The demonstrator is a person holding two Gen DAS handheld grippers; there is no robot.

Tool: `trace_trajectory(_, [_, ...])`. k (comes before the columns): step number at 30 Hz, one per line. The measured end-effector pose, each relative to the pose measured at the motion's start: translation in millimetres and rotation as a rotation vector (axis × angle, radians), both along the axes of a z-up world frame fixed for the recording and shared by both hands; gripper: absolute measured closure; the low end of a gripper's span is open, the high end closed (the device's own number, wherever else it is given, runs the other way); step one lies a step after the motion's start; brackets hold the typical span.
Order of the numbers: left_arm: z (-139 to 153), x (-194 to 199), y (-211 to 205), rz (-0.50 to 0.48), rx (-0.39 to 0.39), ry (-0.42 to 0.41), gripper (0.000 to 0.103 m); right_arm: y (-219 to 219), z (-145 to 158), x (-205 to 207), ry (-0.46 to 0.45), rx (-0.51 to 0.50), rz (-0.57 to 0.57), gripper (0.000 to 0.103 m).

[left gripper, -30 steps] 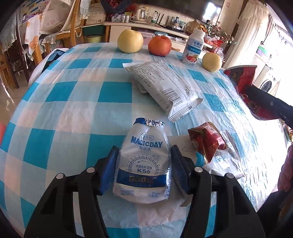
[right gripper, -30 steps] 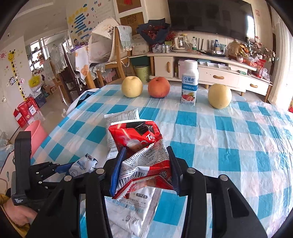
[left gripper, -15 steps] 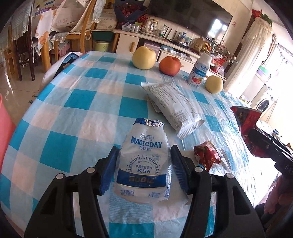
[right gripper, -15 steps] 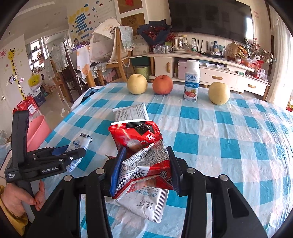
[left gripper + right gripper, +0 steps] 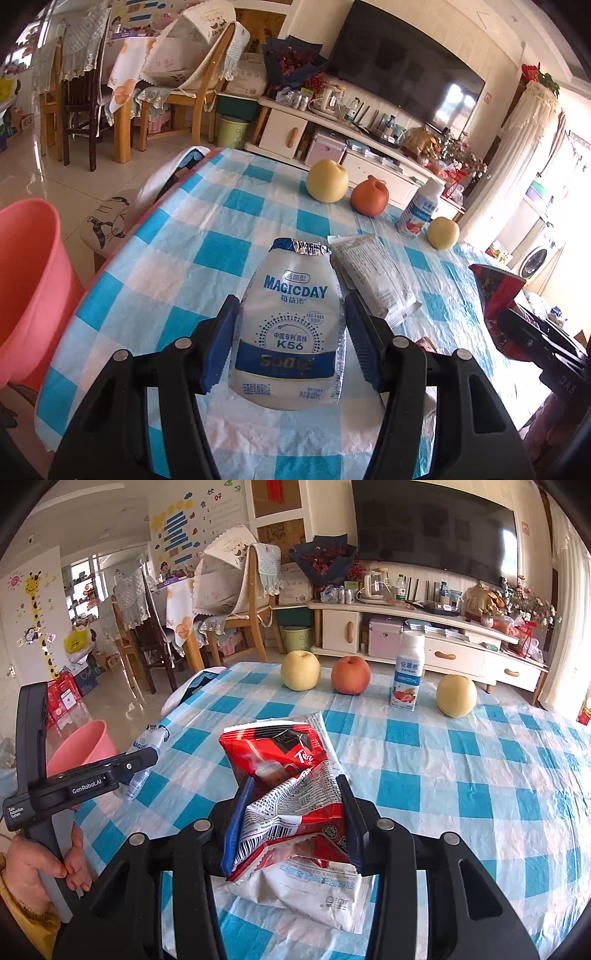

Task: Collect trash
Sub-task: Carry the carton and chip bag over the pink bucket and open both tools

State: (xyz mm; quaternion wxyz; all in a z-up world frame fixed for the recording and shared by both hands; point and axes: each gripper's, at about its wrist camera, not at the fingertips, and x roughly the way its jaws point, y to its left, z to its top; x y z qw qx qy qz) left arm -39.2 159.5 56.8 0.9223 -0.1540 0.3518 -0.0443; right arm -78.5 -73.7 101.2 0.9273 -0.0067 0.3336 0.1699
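Note:
My left gripper (image 5: pixel 290 314) is shut on a white and blue MAGICDAY pouch (image 5: pixel 290 325), held up above the checked table (image 5: pixel 207 236). In the right wrist view that gripper (image 5: pixel 144 757) shows at the left with the pouch (image 5: pixel 146 749) in it, a hand on its handle. My right gripper (image 5: pixel 295 794) is shut on a crumpled red snack wrapper (image 5: pixel 284 771), which appears in the left wrist view as the red wrapper (image 5: pixel 495 295) at the right. A white printed wrapper (image 5: pixel 373 280) lies on the table; a white wrapper (image 5: pixel 314 890) shows under my right fingers.
A pink bucket (image 5: pixel 26 288) stands on the floor left of the table, the bucket (image 5: pixel 83 746) beyond the left gripper. At the table's far side sit two yellow pears (image 5: pixel 300 670) (image 5: pixel 456 696), a red apple (image 5: pixel 350 674) and a yoghurt bottle (image 5: pixel 406 675). Chairs and a cabinet stand behind.
Both grippers have risen and swung left with their wrappers still held. The pink bucket has come into the left wrist view, and the left gripper sits higher in the right wrist view.

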Motion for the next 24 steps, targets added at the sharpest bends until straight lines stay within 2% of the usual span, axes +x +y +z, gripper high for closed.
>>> trace_trajectory(5, [9.1, -4.5, 31.9, 0.090, -0.029, -0.030, 0.043, 40.5, 6.6, -1.1, -0.006, 0.006, 0.074, 0.057])
trace_trajectory(9, [15.1, -12.2, 63.5, 0.205, -0.045, -0.055, 0.043, 81.0, 9.5, -0.8, -0.002, 0.016, 0.152, 0.057])
trace_trajectory(16, [16.0, -29.8, 136.6, 0.472, -0.090, -0.073, 0.043, 172.0, 11.6, 0.1, 0.006, 0.017, 0.328, 0.057])
trace_trajectory(19, [16.0, -39.9, 166.0, 0.595, -0.086, -0.077, 0.043, 215.7, 11.8, -0.2, 0.006, 0.014, 0.403, 0.057])
trace_trajectory(24, [9.2, -57.5, 212.1, 0.756, -0.148, -0.061, 0.043, 289.6, 4.0, 1.3, 0.011, -0.001, 0.518, 0.057])
